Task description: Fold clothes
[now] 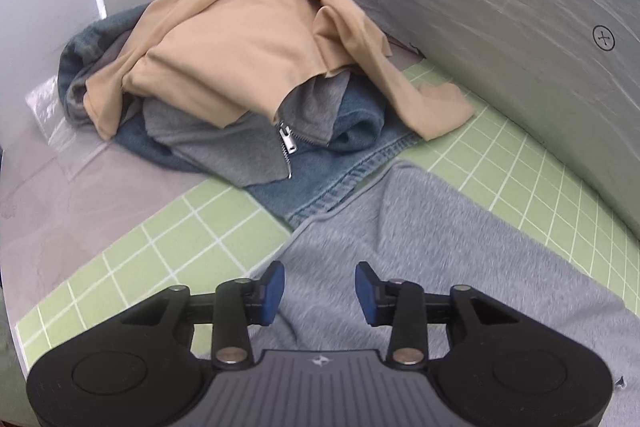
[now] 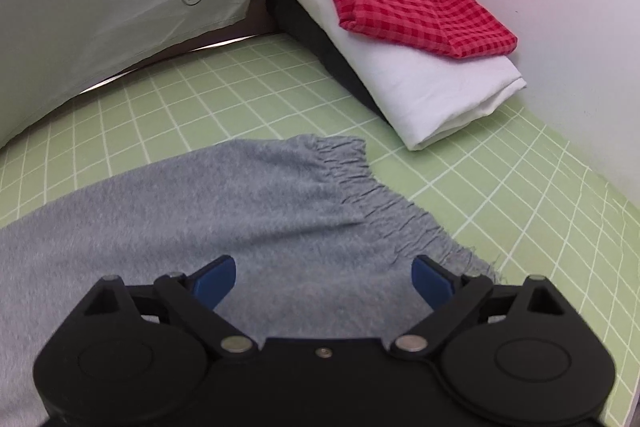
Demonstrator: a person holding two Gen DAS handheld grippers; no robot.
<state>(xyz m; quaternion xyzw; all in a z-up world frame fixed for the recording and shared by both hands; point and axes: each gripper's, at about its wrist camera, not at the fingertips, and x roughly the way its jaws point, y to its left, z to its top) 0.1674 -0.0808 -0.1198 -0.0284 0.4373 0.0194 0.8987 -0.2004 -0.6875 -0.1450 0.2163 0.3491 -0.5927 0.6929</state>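
I am hovering my left hand-held gripper (image 1: 320, 293) and right hand-held gripper (image 2: 324, 281), both spread, over grey sweatpants (image 2: 248, 203) flattened at lower frame for folding.

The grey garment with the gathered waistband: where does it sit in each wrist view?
Left wrist: grey garment fills the lower centre and right, under the open left tongs.
Right wrist: it spreads across lower left and centre, waistband upper right, under the open right tongs.
Shared landmark: green grid mat.
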